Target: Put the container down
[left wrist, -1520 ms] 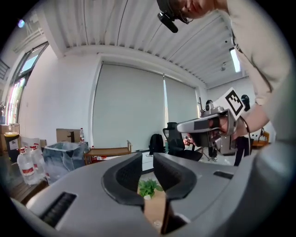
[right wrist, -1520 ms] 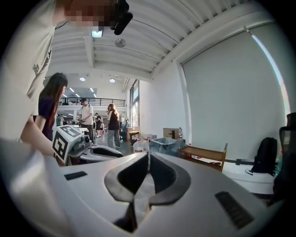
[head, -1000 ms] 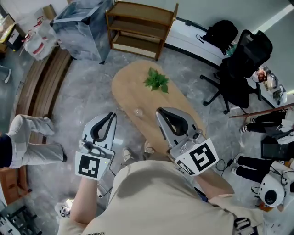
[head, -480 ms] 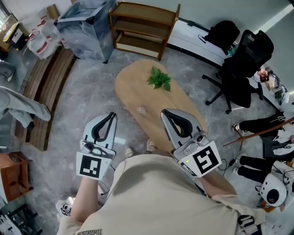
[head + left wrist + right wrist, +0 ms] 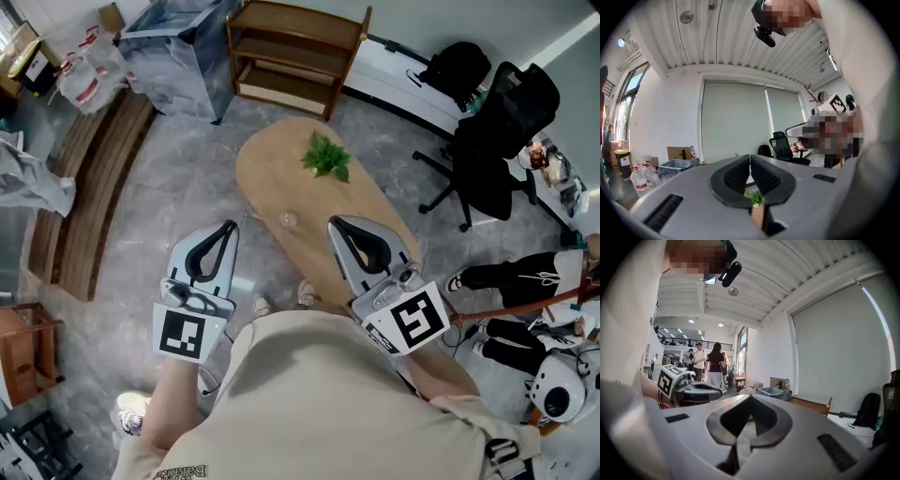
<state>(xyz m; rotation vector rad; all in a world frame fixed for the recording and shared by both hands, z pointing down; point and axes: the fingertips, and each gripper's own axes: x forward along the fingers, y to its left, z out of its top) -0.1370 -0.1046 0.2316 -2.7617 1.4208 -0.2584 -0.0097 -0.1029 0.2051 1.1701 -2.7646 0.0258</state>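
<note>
Container resting on wooden surface, plant beyond it, my left gripper to its left, my right gripper to its right, both sets of jaws clenched empty.

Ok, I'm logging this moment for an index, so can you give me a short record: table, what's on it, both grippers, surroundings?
table: oval light wooden table
on table: small green leafy plant at the far end; small clear glass container nearer, standing apart from both grippers
left gripper: jaws together, empty, over the grey floor beside the table
right gripper: jaws together, empty, over the table's near end
surroundings: brown wooden shelf unit; black office chair
</note>
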